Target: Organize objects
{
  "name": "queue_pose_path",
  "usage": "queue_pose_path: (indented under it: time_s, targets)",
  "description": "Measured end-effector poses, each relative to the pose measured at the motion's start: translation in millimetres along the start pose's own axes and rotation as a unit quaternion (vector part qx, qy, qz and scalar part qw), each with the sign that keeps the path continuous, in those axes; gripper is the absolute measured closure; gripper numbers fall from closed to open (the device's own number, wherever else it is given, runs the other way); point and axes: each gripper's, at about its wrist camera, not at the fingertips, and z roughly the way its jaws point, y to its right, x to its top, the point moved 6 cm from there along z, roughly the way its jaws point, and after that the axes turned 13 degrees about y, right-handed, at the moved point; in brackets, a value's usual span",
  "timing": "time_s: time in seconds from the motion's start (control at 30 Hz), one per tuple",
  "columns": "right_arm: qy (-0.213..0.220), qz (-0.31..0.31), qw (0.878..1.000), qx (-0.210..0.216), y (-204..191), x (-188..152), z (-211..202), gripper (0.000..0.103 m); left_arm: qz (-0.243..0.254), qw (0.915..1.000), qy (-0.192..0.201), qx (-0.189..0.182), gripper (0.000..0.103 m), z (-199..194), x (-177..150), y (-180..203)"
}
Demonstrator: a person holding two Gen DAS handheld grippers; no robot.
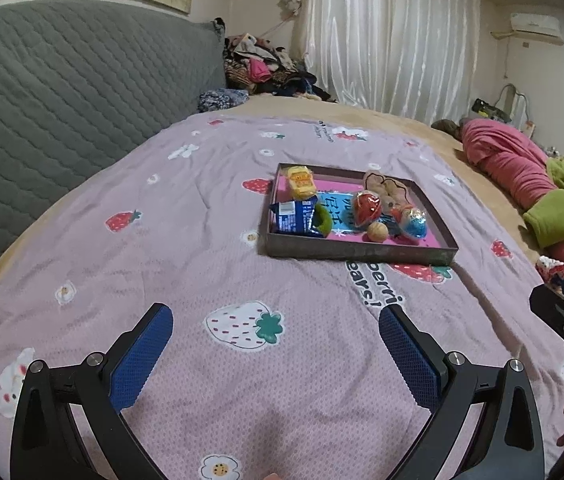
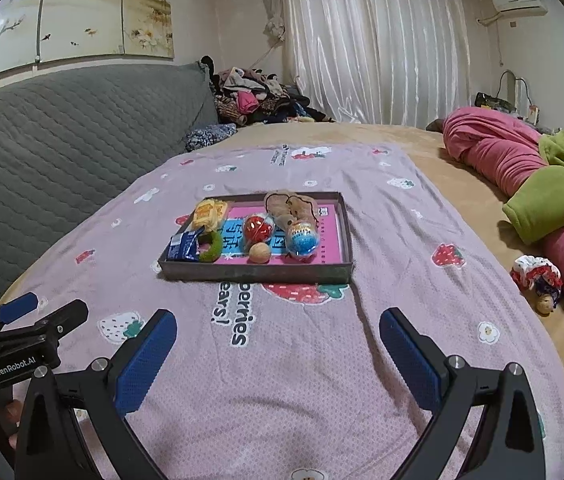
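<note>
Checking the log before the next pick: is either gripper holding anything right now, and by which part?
Nothing is held. The left gripper and right gripper are both open over the bedspread, short of the tray.

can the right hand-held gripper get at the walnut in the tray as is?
Probably yes. The right hand-held gripper is open and empty, with only bare blanket between it and the tray. The walnut sits just behind the near wall, apart from the red ball, so coming from above looks clear.
</note>
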Motion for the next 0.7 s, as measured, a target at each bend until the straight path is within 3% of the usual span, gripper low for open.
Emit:
queue_pose_path:
  time_s: [0.7]
  targets:
    - [-0.025,0.012,1.0,0.005,10.4,-36.3,8.6,0.001,0.011,0.9999,-0.002,0.004,0.0,10.6,-17.8,0.1]
